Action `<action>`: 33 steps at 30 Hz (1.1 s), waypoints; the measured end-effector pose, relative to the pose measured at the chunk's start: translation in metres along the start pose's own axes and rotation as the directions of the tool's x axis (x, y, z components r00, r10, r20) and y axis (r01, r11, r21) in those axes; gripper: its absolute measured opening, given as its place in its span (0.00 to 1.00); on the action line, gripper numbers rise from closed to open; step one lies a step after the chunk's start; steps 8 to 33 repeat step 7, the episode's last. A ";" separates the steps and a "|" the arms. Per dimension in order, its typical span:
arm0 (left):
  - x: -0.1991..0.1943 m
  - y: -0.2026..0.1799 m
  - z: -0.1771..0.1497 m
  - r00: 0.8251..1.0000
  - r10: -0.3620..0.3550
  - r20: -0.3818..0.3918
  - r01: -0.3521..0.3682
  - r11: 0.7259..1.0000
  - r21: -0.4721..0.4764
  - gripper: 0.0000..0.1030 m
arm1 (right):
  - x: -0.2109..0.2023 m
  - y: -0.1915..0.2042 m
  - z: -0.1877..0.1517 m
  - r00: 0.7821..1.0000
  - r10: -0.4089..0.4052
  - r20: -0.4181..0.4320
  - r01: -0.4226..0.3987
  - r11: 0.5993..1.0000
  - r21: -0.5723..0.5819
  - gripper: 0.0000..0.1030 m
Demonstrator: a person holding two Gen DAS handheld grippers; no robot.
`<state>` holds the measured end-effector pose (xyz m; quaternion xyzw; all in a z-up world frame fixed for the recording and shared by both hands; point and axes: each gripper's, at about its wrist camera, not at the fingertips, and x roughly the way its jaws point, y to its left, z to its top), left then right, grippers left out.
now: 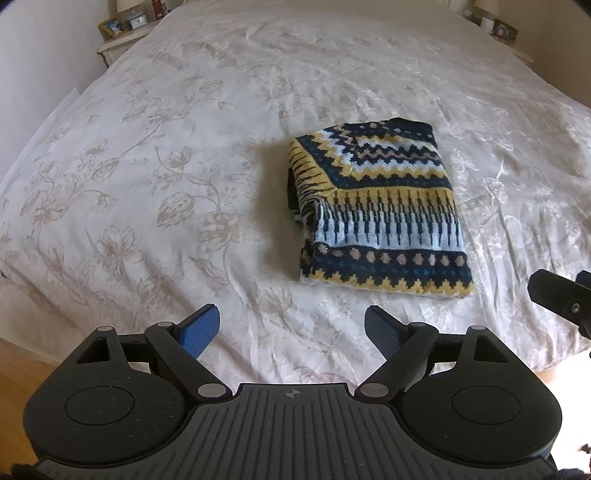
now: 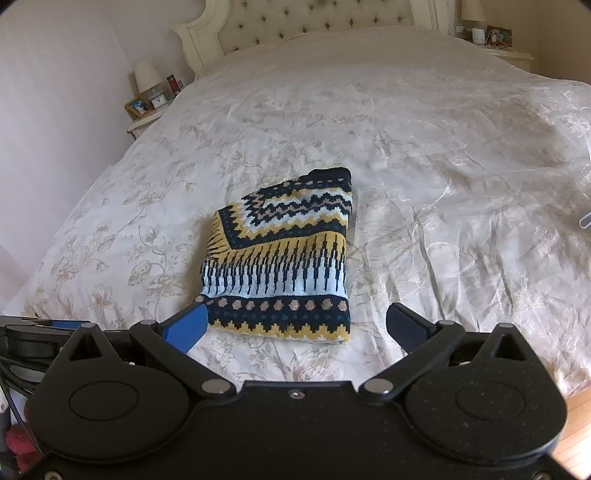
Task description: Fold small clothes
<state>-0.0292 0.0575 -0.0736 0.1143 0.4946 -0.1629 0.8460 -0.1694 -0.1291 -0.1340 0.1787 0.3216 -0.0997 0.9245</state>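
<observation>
A small knitted sweater (image 1: 380, 210) in navy, yellow and light blue lies folded into a compact rectangle on the bed; it also shows in the right wrist view (image 2: 284, 258). My left gripper (image 1: 291, 328) is open and empty, held back from the sweater's near left side. My right gripper (image 2: 297, 325) is open and empty, just in front of the sweater's near edge. Part of the right gripper (image 1: 561, 299) shows at the right edge of the left wrist view.
The bed is covered by a white floral bedspread (image 1: 147, 184). A nightstand (image 2: 147, 118) with a lamp, photo frame and clock stands at the left of the headboard (image 2: 317, 22). Another nightstand (image 2: 506, 48) is at the right. Wooden floor (image 1: 22, 373) lies below the bed's near edge.
</observation>
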 end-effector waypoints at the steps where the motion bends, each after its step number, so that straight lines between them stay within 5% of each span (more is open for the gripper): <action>1: 0.000 0.000 0.000 1.000 0.000 0.002 0.000 1.000 0.002 0.83 | 0.001 0.000 0.000 1.000 0.001 -0.002 -0.001 1.000 0.002 0.99; 3: 0.001 0.000 0.000 1.000 -0.002 0.001 0.002 1.000 0.003 0.76 | 0.002 -0.001 0.001 1.000 0.001 -0.006 -0.001 1.000 0.005 0.99; 33: 0.005 -0.001 0.001 1.000 -0.015 -0.014 0.015 1.000 0.001 0.75 | 0.005 -0.003 0.001 1.000 0.000 -0.015 0.000 1.000 0.007 0.99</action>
